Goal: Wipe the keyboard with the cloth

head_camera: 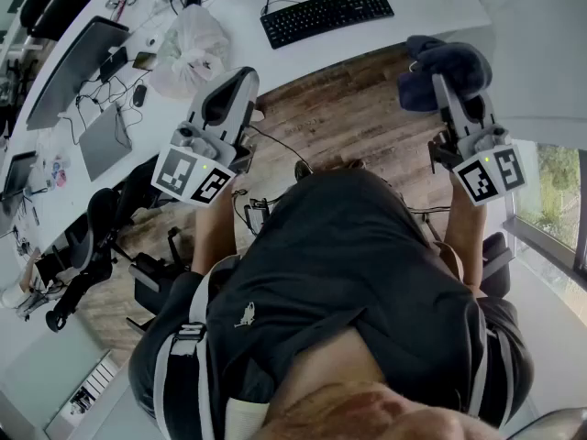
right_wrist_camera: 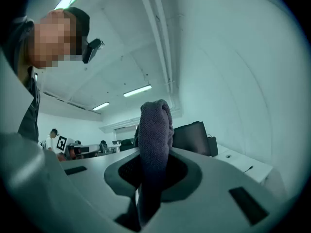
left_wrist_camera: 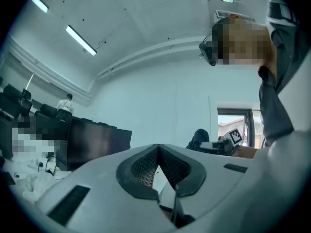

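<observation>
- While the right claw (head_camera: 448, 88) has the dark purple-blue knitted cloth (right_wrist_camera: 155, 130), no wiping is under way. The cloth is in the air, well apart from the black full-size computer keyboard (head_camera: 327, 14).
- Right claw: clamped on the cloth. In the right gripper view a fold stands up out of the jaws. In the head view the rest bunches over the claw tip.
- Left claw (left_wrist_camera: 158, 148): jaws together, tips meeting in a point, nothing between them. It is held up off the keyboard's near-left side, also well apart from it.
- Keyboard lies flat on the white table (head_camera: 422, 12). Brown wooden floor (head_camera: 348, 108) shows between it and the person (head_camera: 367, 273).
- Both claws are on the near side of the keyboard, with the cloth toward its right end.
- Both gripper views look up at the pale ceiling (left_wrist_camera: 146, 23), so neither claw is aimed at the keyboard.
- White crumpled plastic bag (head_camera: 190, 49) sits left of the keyboard on the same table. Not in the way, I'd say.
- Progress, my read: the grasp is done and the cloth is secured.
- Left to do: carry the cloth over to the keyboard, lower it onto the keys, make the passes.
- Can't tell from here whether any keys are already wiped.
</observation>
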A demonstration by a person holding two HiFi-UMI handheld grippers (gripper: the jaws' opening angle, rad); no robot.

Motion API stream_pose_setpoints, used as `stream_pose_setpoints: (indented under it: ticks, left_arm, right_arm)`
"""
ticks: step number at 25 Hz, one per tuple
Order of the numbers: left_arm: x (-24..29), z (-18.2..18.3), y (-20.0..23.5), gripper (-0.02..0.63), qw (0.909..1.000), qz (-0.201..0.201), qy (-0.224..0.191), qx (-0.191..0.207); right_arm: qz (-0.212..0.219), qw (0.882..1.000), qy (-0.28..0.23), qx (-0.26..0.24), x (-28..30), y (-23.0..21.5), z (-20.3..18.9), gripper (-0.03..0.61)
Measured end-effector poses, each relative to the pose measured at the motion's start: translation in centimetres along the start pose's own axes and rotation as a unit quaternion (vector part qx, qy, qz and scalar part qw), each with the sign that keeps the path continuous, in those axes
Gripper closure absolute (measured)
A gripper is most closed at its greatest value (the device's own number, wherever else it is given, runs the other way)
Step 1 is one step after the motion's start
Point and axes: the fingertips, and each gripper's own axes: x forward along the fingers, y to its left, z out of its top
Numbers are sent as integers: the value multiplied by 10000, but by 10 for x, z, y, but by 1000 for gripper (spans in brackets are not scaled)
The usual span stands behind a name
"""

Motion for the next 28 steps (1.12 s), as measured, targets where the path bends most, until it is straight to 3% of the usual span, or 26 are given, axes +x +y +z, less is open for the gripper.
stream_pose_setpoints:
  ticks: [4, 13, 21, 28]
  left_arm:
    - [19, -2, -11, 609, 9999, -60, 66, 125]
    - [46, 4, -45, 609, 9979, 38, -28, 649]
    - [65, -14, -70, 609, 9981, 269, 88, 556]
    - [67, -16, -81, 609, 9964, 298, 247, 750]
  right_arm:
    - [24, 9999, 139, 3, 4, -12, -9, 518]
    - [110, 9999, -94, 22, -21, -45, 3, 518]
    - [280, 9996, 3, -89, -48, -70, -2, 517]
    - [224, 9997, 11, 136, -50, -80, -12, 517]
